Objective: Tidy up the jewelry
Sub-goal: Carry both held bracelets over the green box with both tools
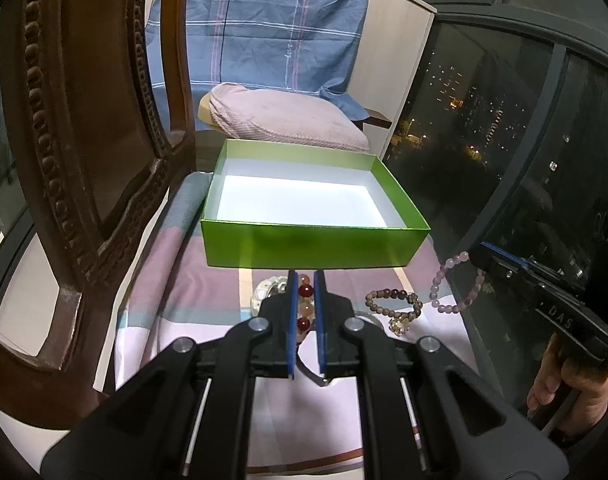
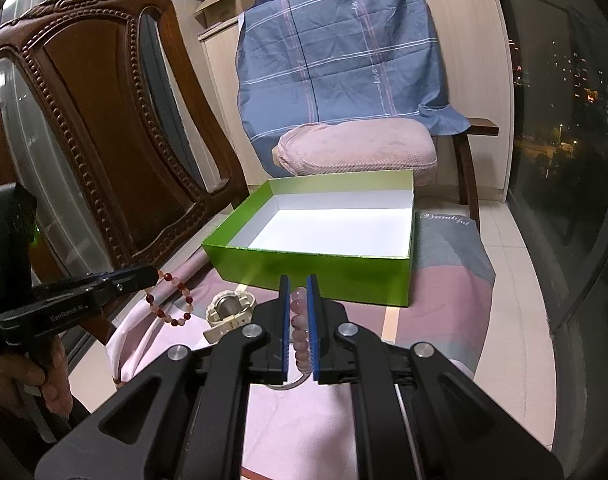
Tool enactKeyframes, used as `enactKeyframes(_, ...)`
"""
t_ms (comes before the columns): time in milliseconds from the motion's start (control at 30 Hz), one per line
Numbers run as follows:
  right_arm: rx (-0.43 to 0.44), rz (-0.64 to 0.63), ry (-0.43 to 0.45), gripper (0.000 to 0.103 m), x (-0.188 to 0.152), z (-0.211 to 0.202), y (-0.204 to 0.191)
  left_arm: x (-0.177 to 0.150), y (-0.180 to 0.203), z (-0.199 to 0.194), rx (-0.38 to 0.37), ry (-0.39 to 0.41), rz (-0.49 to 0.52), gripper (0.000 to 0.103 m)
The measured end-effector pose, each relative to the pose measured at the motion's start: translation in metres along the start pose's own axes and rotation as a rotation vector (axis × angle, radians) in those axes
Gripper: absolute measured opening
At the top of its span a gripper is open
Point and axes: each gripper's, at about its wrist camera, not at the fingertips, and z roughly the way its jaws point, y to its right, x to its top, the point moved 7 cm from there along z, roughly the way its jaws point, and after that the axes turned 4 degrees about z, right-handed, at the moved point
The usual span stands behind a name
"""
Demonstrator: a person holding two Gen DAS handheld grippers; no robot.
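A green box (image 1: 315, 246) with a white inside stands open and empty on a striped cloth; it also shows in the right wrist view (image 2: 323, 270). My left gripper (image 1: 305, 280) is shut on a red-and-peach bead bracelet (image 1: 305, 300), which hangs from it in the right wrist view (image 2: 170, 300), just short of the box's near wall. My right gripper (image 2: 298, 284) is shut on a pale purple bead bracelet (image 2: 299, 322), seen dangling in the left wrist view (image 1: 455, 286). A brown bead bracelet with a gold charm (image 1: 395, 306) and a cream watch (image 2: 230, 310) lie on the cloth.
A carved wooden chair back (image 2: 104, 120) rises at the left of the cloth. A second chair with a pink cushion (image 2: 355, 148) and a blue sheet (image 2: 339, 56) stands behind the box. A dark window (image 2: 563, 140) runs along the right.
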Motion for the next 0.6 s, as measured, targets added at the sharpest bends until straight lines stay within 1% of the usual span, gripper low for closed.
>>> enactKeyframes(167,0.004,0.009,0.018,0.008,0.018,0.004,-0.001,0.014,0.0,0.006,-0.01,0.0,-0.006,0.008)
enactKeyframes(267,-0.009,0.009,0.015,0.008,0.033,0.012,0.001,0.029,-0.002,0.013,-0.005,0.004,-0.005,0.008)
enactKeyframes(467,-0.023,0.03,-0.004,0.008,0.069,0.041,0.018,0.073,-0.01,0.035,-0.007,0.002,-0.012,0.008)
enactKeyframes(600,-0.04,0.023,-0.01,0.008,0.099,0.066,0.029,0.107,-0.014,0.062,-0.007,-0.012,0.002,0.008)
